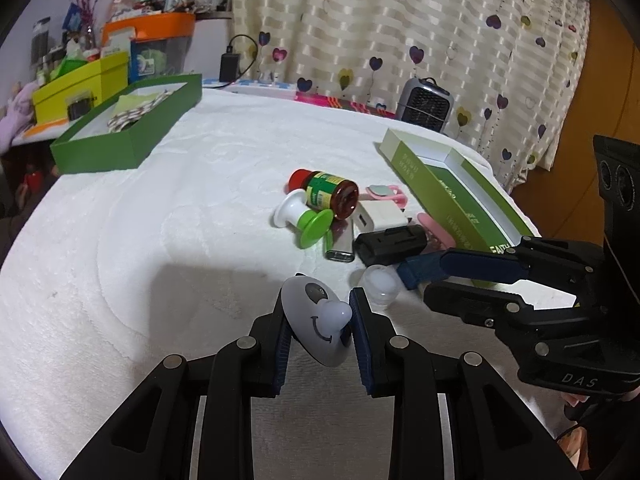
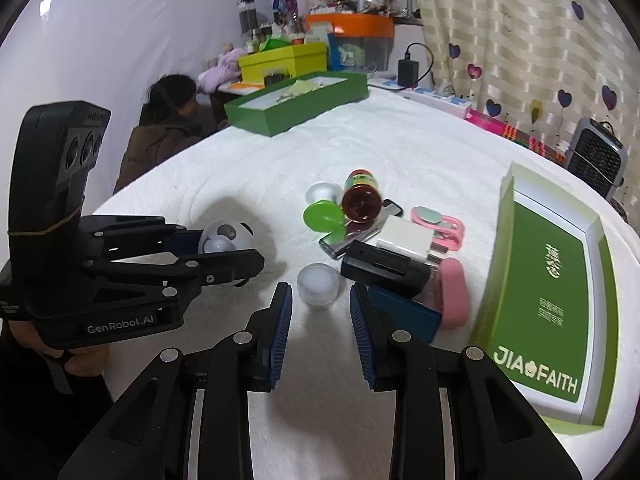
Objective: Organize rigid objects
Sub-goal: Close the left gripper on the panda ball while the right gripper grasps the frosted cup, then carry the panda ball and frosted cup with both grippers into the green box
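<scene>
One small clear cup (image 2: 319, 284) stands just ahead of the empty, parted right gripper (image 2: 320, 308); left gripper (image 1: 318, 320) clamps the panda toy (image 1: 316, 320).

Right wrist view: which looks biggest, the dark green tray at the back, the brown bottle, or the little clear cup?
As they look here:
1. dark green tray, though it sits farthest away
2. brown bottle
3. clear cup, close to the bottle in apparent size; it is nearer the camera, so the true order of these two is unsure.

We see a grey smiley-face toy (image 1: 316, 320) tilted upright, our brown bottle (image 1: 330, 194) lying beside a green-and-white spool (image 1: 304, 220), black case (image 1: 390, 242), clear cap (image 1: 378, 286) near the green box (image 2: 556, 292)
</scene>
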The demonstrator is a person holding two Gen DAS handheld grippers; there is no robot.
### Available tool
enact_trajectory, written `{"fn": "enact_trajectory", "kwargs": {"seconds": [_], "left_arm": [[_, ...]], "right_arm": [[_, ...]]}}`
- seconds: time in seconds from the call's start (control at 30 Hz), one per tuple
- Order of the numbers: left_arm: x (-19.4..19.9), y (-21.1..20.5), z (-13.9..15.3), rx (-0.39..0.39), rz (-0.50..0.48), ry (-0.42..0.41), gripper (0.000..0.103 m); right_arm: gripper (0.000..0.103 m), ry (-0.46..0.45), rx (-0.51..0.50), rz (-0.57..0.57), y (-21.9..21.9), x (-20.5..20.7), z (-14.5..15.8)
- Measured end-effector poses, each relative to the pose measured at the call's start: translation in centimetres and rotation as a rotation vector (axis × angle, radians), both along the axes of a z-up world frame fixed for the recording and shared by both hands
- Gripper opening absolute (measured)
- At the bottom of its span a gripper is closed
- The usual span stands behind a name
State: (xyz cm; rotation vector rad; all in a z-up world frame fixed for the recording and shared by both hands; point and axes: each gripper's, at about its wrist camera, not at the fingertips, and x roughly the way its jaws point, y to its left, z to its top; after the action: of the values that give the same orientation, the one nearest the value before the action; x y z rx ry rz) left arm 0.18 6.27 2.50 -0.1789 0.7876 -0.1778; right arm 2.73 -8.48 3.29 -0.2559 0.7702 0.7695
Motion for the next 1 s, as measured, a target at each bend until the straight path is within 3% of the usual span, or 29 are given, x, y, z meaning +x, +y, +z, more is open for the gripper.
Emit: {"fn": "enact_trajectory", "kwargs": {"seconds": [0.2,0.43,1.0], "left_arm": [[0.0,-0.5,0.4,0.007,-0.002,-0.004,0.027],[0.0,0.5,0.4,0.006,0.032,0.013,0.027],[-0.2,1.1,0.1,0.01,0.034,0.016,0.027]], "right_arm": [[0.032,0.004,0.02,-0.002,-0.9,0.0,0.0],[0.032,0.031,-0.061,0.006,1.6,1.6,-1.9],[0.028,0.037,-0.019,0.012,2.1,1.9,-2.1]]}}
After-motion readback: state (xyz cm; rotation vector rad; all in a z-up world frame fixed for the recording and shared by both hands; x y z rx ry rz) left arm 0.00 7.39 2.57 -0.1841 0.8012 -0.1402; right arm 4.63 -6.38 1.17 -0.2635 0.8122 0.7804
